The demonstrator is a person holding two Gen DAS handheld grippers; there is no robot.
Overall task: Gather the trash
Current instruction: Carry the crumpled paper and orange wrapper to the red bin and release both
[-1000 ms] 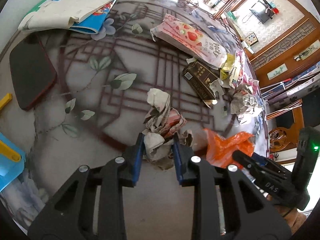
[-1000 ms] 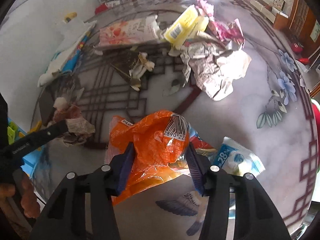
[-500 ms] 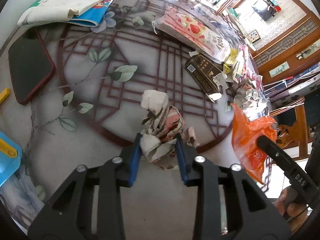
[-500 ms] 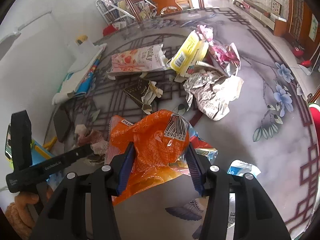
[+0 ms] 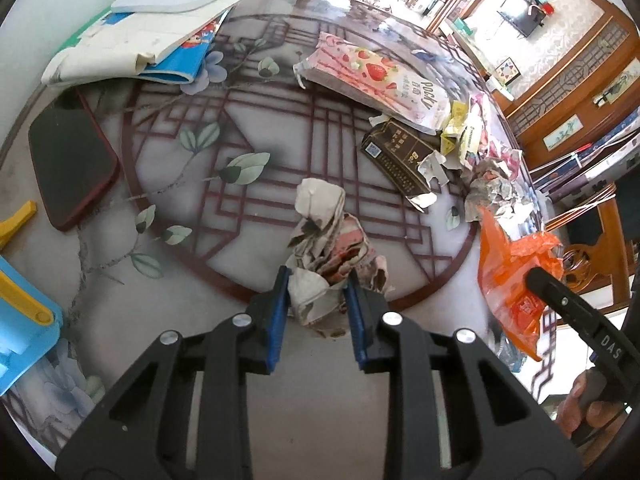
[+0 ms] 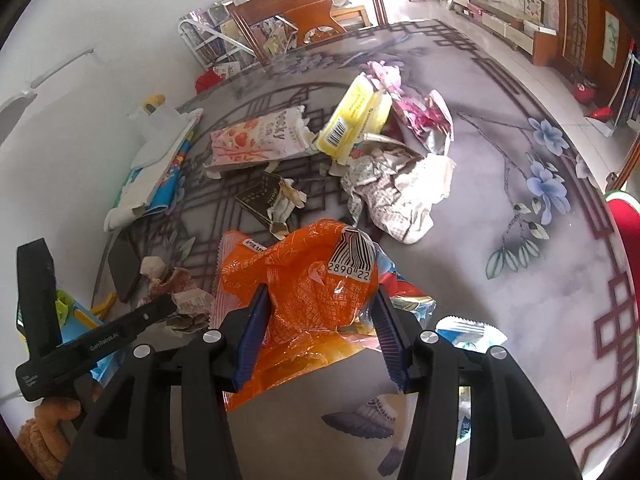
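While I look down my left gripper (image 5: 316,300), I see its jaws drawn in narrow and clamped on a crumpled paper wad (image 5: 324,256), whose upper part stands out beyond the blue pads (image 5: 280,312) over the patterned tabletop (image 5: 168,320). Farther out on that tabletop lie a pink strawberry snack box (image 5: 376,80) and, just beside it, a dark torn carton (image 5: 400,160); past those sits a heap of crumpled wrappers (image 5: 492,188). A dark phone (image 5: 68,164) lies at the left, near a stack of papers and booklets (image 5: 136,44). At the right edge I see my right gripper's black finger (image 5: 572,316) with an orange plastic bag (image 5: 508,268) hanging from it, clear of the surface.

From the right wrist view, my right gripper (image 6: 320,328) has its jaws partly spread and pressed on either side of the orange plastic bag (image 6: 304,288), which bulges between the pads and shows a barcode label (image 6: 354,260). Beyond it lie a yellow box (image 6: 356,120), the pink strawberry snack box (image 6: 256,140), crumpled printed paper (image 6: 396,196) and the dark torn carton (image 6: 260,196). At the lower left my left gripper (image 6: 160,312) grips the crumpled paper wad (image 6: 172,280), with a hand (image 6: 52,428) below it.
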